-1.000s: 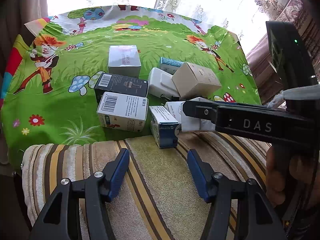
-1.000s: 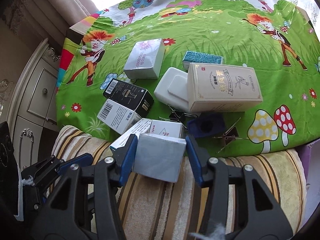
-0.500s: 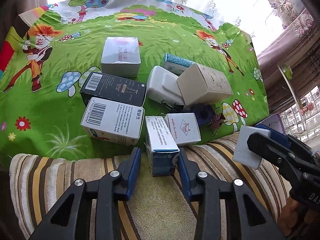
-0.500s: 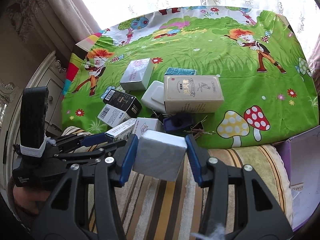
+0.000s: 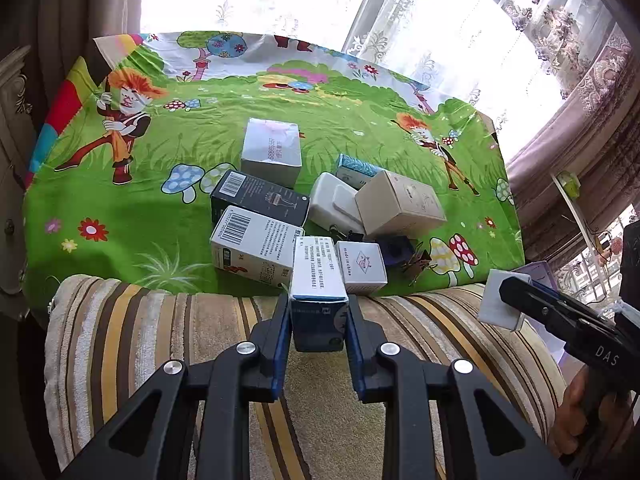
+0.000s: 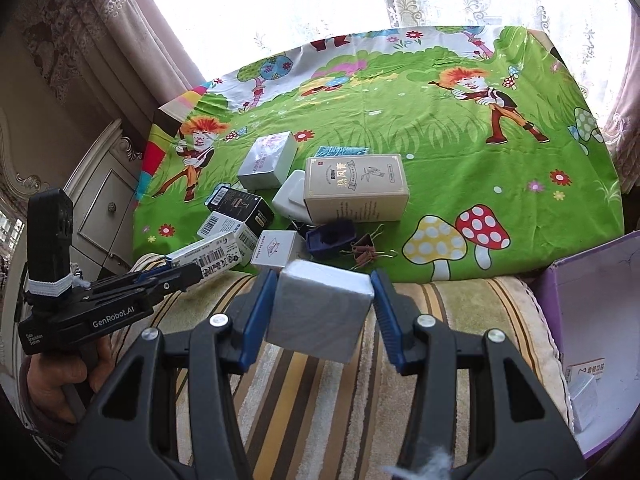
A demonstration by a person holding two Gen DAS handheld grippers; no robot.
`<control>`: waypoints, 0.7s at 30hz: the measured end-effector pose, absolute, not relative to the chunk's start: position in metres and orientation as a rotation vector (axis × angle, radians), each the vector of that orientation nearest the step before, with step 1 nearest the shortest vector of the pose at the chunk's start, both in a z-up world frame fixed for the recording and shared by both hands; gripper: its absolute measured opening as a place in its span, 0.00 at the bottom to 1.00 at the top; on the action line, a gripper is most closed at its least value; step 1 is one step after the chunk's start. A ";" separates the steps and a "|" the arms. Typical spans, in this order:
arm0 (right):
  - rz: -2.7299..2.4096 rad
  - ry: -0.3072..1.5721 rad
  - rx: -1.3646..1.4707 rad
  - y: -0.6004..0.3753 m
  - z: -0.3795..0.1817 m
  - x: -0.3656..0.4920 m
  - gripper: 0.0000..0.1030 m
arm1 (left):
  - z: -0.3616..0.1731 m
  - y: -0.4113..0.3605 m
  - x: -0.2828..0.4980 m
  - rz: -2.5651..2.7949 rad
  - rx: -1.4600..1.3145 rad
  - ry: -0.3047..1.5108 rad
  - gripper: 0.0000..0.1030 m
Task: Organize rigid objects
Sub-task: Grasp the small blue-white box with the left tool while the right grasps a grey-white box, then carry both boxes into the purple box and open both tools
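Observation:
My left gripper [image 5: 318, 320] is shut on a blue-and-white carton [image 5: 318, 280] at the near edge of the pile, above the striped cushion [image 5: 180, 340]. My right gripper [image 6: 322, 304] is shut on a plain white box [image 6: 320, 312], held above the cushion, to the right of the pile; that box also shows in the left wrist view [image 5: 500, 300]. The left gripper and its carton [image 6: 208, 258] show at the left of the right wrist view. Several boxes remain on the green cartoon cloth [image 5: 160, 200], among them a beige box [image 6: 356, 188] and a black box [image 5: 260, 198].
A purple open box [image 6: 596, 320] with a small white box inside stands at the right. Binder clips [image 6: 366, 254] and a dark blue tray [image 6: 332, 236] lie by the pile. A white cabinet [image 6: 100, 208] stands left; curtains and window behind.
The left gripper moved forward and closed on the blue-and-white carton. The right gripper carried the white box back and to the right, away from the pile.

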State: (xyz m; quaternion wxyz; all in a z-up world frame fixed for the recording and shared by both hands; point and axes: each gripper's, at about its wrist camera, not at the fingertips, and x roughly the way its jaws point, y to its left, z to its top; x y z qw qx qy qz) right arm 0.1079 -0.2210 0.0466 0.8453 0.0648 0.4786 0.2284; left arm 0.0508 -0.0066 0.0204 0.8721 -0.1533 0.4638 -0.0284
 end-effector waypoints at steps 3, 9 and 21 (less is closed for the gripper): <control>0.485 0.999 0.151 -0.230 0.050 0.105 0.52 | 0.031 -0.017 0.044 -0.094 -0.312 0.933 0.25; 0.424 0.955 0.195 -0.270 0.059 0.100 0.52 | 0.043 -0.067 0.054 -0.223 -0.267 0.923 0.25; 0.101 0.882 0.241 -0.402 0.058 0.095 0.52 | 0.043 -0.212 0.085 -0.497 -0.119 0.987 0.25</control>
